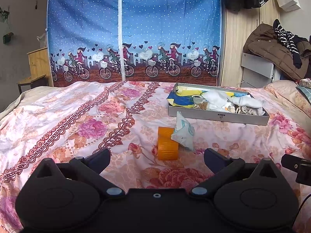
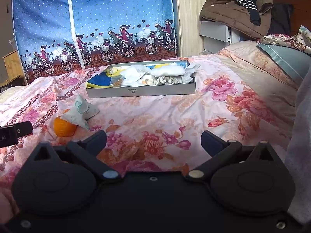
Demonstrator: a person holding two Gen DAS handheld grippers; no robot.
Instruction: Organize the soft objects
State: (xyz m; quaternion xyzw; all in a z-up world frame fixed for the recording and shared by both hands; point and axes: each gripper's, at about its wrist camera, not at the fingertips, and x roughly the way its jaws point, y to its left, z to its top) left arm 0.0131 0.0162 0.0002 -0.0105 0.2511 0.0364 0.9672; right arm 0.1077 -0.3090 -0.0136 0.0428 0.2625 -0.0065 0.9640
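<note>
Both grippers hang low over the bed (image 1: 81, 116), fingers spread wide, nothing between them: left gripper (image 1: 157, 156), right gripper (image 2: 153, 140). Most soft things already sit in the tray (image 1: 217, 116), a shallow grey card box well back on the quilt, crowded with white cloth, a blue-and-yellow piece and a ruffled beige bit (contents too jumbled to name singly). Two things remain outside: an orange block (image 1: 167, 143) and a pale pouch (image 1: 183, 134) leaning against its top, both just short of the tray. Judgement: the step in hand is the pickup of these last strays, and the left gripper is better placed, the block lying almost dead ahead of its fingers. The pouch looks like crinkly printed film, limp, peaked at one corner; the block is ribbed, squarish, probably spongy. Next move calls for advancing and closing gently, taking the pouch first, since lifting the block would tip it.
</note>
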